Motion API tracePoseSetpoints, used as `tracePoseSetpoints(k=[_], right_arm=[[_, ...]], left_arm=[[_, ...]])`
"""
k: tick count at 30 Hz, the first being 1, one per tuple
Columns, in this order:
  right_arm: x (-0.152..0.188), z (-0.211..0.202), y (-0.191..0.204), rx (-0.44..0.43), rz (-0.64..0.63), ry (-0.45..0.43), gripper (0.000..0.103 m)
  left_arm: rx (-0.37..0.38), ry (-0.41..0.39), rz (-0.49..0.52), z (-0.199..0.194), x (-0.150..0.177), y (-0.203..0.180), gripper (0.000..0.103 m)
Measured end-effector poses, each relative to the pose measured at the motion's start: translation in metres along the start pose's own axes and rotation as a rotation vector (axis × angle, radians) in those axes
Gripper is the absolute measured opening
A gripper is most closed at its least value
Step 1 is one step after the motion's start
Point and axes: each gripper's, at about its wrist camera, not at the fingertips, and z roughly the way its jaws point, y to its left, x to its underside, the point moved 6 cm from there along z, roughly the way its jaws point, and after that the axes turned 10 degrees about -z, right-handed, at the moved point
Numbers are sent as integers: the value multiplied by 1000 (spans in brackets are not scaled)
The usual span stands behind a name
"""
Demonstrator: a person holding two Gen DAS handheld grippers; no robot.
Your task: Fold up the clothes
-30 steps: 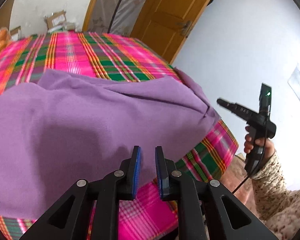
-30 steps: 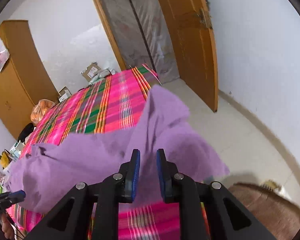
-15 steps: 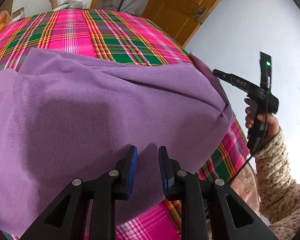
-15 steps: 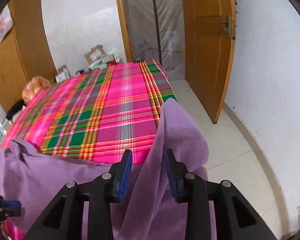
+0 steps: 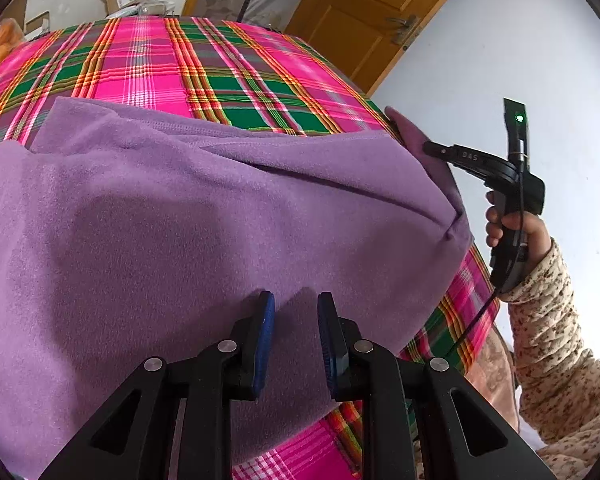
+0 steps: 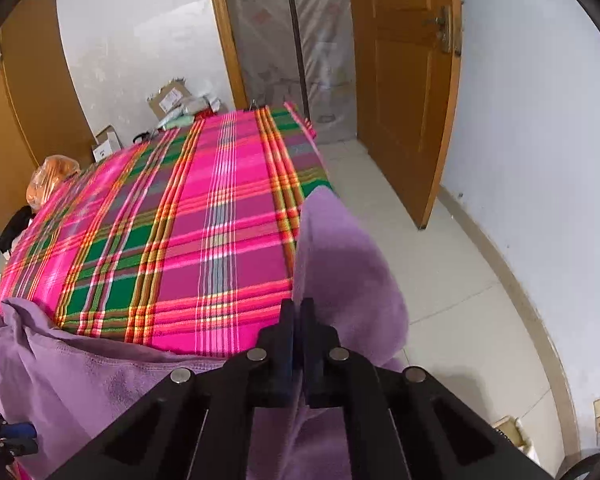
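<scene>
Plaid bedspread (image 6: 188, 240) carries the purple fleece garment (image 5: 180, 220), long axis across the near edge, one end draping off the right side. Since 0.5 s ago the right gripper (image 6: 297, 312) has clamped that draped end; left gripper (image 5: 296, 312) remains parted above the fleece.

The right gripper (image 6: 298, 312) pinches a fold of the purple cloth (image 6: 348, 264) at the plaid bed's (image 6: 204, 220) near right corner.

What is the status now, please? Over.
Right gripper shut on purple garment corner. Left gripper open above it. Garment spread on plaid bed. No obstruction seen.
</scene>
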Motion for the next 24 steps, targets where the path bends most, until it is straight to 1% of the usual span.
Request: tracePoseSetpoints(k=[5, 8, 19, 24], right_arm=[[1, -25, -16, -1, 60, -69, 3], [6, -37, -25, 3, 85, -89, 3], [34, -77, -61, 11, 221, -184, 3], [56, -89, -79, 15, 302, -209, 3]], left_arm=[[-3, -2, -6, 1, 0, 0, 23], [-2, -1, -9, 1, 0, -1, 23], [6, 10, -7, 3, 1, -6, 23], [12, 16, -6, 4, 2, -9, 23]])
